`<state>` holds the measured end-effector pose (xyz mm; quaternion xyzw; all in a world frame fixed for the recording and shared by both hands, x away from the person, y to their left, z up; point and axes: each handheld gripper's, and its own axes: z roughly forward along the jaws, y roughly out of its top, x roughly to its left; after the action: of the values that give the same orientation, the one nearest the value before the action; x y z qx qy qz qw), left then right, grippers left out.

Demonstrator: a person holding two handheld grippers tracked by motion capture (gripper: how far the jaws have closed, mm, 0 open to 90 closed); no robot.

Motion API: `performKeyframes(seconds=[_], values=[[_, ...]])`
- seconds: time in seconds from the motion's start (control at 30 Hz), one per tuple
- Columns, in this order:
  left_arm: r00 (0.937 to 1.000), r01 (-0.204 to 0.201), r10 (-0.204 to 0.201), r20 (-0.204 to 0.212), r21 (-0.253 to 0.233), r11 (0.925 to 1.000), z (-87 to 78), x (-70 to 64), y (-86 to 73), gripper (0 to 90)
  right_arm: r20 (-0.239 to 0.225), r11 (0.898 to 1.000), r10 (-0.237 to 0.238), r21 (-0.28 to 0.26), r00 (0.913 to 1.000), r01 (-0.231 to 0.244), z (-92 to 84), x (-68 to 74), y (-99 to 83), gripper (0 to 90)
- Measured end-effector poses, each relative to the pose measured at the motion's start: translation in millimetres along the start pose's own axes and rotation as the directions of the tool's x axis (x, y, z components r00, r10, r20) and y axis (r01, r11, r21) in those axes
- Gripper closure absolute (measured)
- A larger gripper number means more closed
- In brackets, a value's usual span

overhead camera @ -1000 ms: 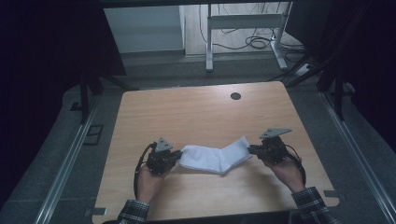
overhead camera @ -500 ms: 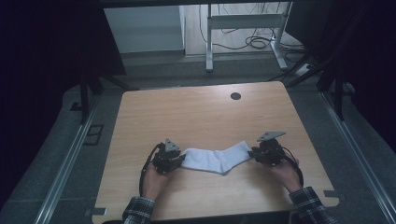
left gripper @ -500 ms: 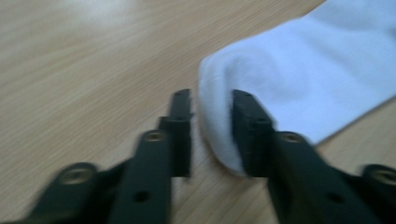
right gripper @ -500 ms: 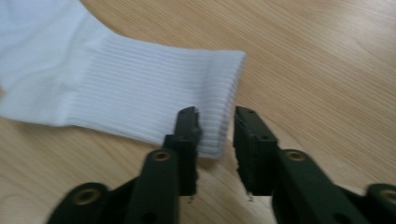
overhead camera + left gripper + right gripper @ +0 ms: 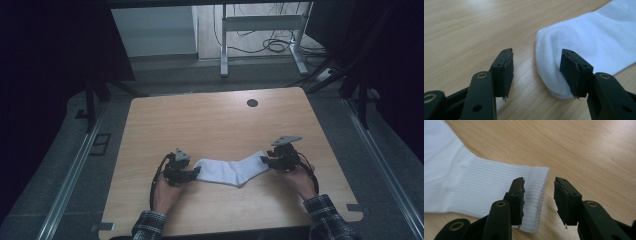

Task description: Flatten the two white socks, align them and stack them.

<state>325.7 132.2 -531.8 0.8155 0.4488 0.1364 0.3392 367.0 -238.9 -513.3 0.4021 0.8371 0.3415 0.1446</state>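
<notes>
- Your left claw (image 5: pixel 196 173) had just been opening, jaws spread astride the toe of one white sock (image 5: pixel 231 170).
- Your right claw (image 5: pixel 264 161) had just been opening, spread at the sock's cuff.
- The sock lay flat on the table (image 5: pixel 210 120), toward 6 o'clock.

The sock (image 5: pixel 231 169) was white, with thin ribbed lines at its right end. The table (image 5: pixel 210 120) was light brown wood. Both grippers were black. The sleeves (image 5: pixel 326 215) were checked.
</notes>
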Motion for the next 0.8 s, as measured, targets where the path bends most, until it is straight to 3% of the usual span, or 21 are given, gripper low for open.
performKeyframes(seconds=[0.13,0.23,0.37,0.57,0.7,0.8], values=[[0.9998,0.002,-0.002,0.020,0.004,1.0000,3.7,0.3,-1.7,50.4,-0.022,0.999,0.024,0.027,0.9995,-0.023,7.5,-4.3,-3.9,60.2],[0.9983,-0.004,0.004,0.058,0.002,1.0000,4.6,-1.9,-0.9,65.7,-0.074,0.997,0.071,0.039,0.9947,-0.069,9.7,-6.0,-6.9,69.2],[0.9949,0.012,-0.012,0.100,0.006,0.9999,5.2,-1.3,-0.4,80.0,-0.080,0.996,0.080,0.052,0.9936,-0.076,9.3,-3.6,-5.2,79.3],[0.9969,-0.012,0.012,0.078,0.002,0.9999,1.6,1.1,8.7,82.0,-0.054,0.999,0.044,0.031,0.9975,-0.042,2.7,0.7,0.7,82.2],[0.9977,-0.020,0.021,0.065,-0.012,0.9997,-0.3,5.1,17.5,81.9,-0.043,0.999,0.047,0.001,0.9980,-0.047,-1.8,-0.2,7.4,82.2],[0.9991,-0.035,0.036,0.024,-0.028,0.9990,-0.9,11.3,30.4,81.6,-0.036,0.998,0.061,-0.033,0.9975,-0.062,-1.7,-2.9,18.0,82.2]])
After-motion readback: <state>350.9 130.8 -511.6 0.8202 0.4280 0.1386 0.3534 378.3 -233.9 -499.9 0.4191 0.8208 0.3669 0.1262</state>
